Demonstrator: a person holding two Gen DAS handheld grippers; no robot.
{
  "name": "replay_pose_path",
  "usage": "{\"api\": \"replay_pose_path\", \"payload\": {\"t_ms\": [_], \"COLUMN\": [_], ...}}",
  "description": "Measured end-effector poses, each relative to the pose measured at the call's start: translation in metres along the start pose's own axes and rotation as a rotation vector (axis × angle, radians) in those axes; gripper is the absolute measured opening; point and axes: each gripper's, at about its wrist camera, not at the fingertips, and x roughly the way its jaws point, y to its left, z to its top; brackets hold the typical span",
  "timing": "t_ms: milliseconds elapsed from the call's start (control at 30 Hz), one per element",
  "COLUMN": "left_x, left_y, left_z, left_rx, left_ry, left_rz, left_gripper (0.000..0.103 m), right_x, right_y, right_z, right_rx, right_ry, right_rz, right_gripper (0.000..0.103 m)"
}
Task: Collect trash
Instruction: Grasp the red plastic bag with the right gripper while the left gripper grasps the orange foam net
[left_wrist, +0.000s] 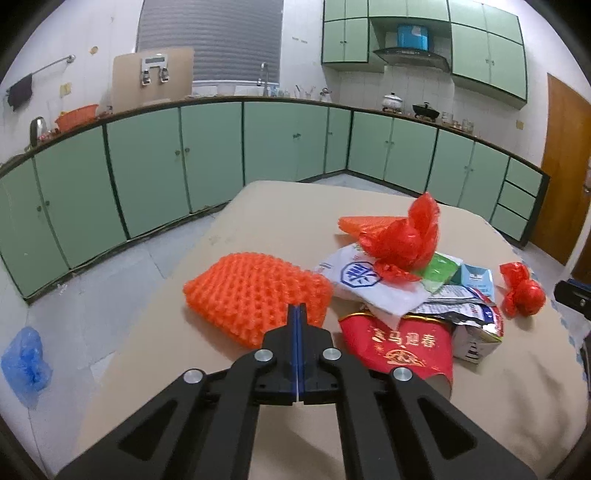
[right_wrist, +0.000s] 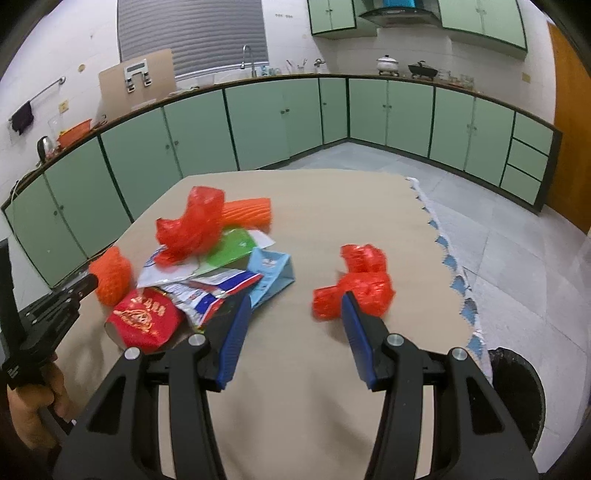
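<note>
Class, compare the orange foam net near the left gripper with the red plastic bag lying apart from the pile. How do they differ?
The orange foam net is a flat, woven mesh; the red plastic bag is crumpled and glossy. The net lies left of the pile, the bag right. Both rest on the table.

Matt beige tablecloth (right_wrist: 314, 221), glossy red plastic bag (right_wrist: 354, 284)

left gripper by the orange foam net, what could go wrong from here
The left gripper is shut at the near edge of the orange foam net; whether it caught any mesh is unclear, so a lift may come up empty. The right gripper stands open with the red plastic bag at one finger, off centre, so closing may nudge it away.
</note>
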Motion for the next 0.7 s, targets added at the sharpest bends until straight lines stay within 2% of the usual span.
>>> {"api": "replay_pose_path", "payload": {"t_ms": [33,67,100,133,167,200,267,600,700], "left_x": [0.000,0.001,0.000,-0.002,-0.007,-0.011,-0.009,0.025,0.032], "left_y": [0.000,-0.002,-0.003,-0.004,-0.004,-0.005,-0.005,-0.001,0.003], "left_z": [0.000,-0.001,-0.002,-0.003,-0.003,-0.002,0.003,0.010,0.009], "left_rx": [0.003,0.006,0.006,0.011,0.016,0.022,0.022,0.005,0.002], "left_ry": [0.005,0.024,0.016,0.002,-0.033,-0.070,-0.071,-0.001,0.029], "left_rz": [-0.001,-0.009,0.003,0.024,0.056,0.075,0.072,0.080,0.077], "left_gripper": [0.000,0.005,0.018,0.060,0.079,0.079,0.079,0.079,0.076], "right_x": [0.000,0.001,0.001,0.001,0.002,0.002,0.003,0.013,0.022], "right_y": [-0.001,-0.003,-0.004,-0.005,-0.005,-0.006,-0.007,-0.009,-0.011], "right_z": [0.000,0.000,-0.001,-0.001,-0.002,-0.001,-0.002,-0.001,0.002], "right_rx": [0.003,0.006,0.007,0.008,0.009,0.010,0.013,0.015,0.019], "right_ry": [-0.001,-0.001,0.000,0.000,0.001,0.002,0.004,0.015,0.021], "right_rz": [-0.001,0.000,0.001,0.003,0.005,0.007,0.009,0.005,-0.008], "right_gripper": [0.050,0.050,0.050,0.050,0.050,0.050,0.050,0.050,0.050]}}
